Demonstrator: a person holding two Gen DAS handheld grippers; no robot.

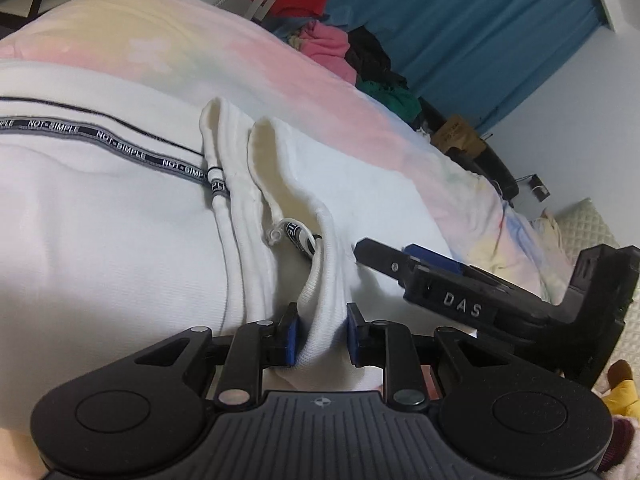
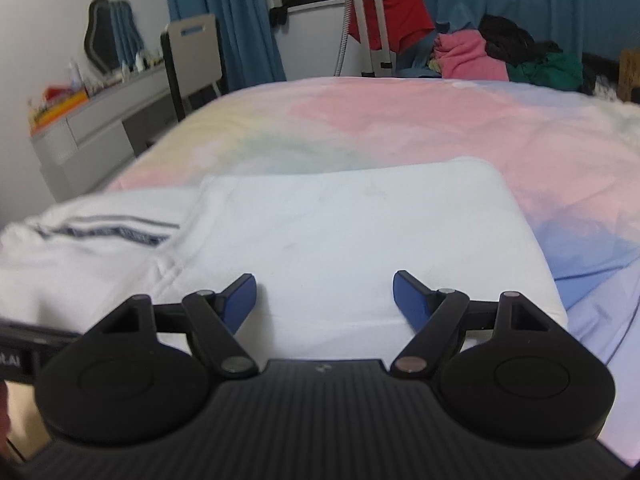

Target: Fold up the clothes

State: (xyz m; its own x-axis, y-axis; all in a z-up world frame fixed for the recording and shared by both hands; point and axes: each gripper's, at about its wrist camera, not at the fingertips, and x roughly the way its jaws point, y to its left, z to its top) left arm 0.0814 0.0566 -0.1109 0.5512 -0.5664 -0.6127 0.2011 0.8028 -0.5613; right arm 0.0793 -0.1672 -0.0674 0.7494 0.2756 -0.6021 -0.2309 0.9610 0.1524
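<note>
A white sweatshirt (image 1: pixel 100 216) with a dark "NOT-SIMPLE" tape stripe (image 1: pixel 120 146) lies on the pastel bedspread (image 1: pixel 280 76). My left gripper (image 1: pixel 322 332) is shut on the garment's white ribbed hem, which rises between the blue pads. In the right wrist view the same sweatshirt (image 2: pixel 352 232) lies partly folded, its stripe (image 2: pixel 112 232) at the left. My right gripper (image 2: pixel 324 300) is open and empty just above the folded white panel. It also shows in the left wrist view (image 1: pixel 404 264), low over the cloth to the right.
A pile of pink, black, green and red clothes (image 2: pixel 492 56) sits at the bed's far edge before blue curtains (image 2: pixel 224 20). A grey desk (image 2: pixel 100 120) with a chair stands left of the bed. A tripod (image 2: pixel 368 20) stands behind.
</note>
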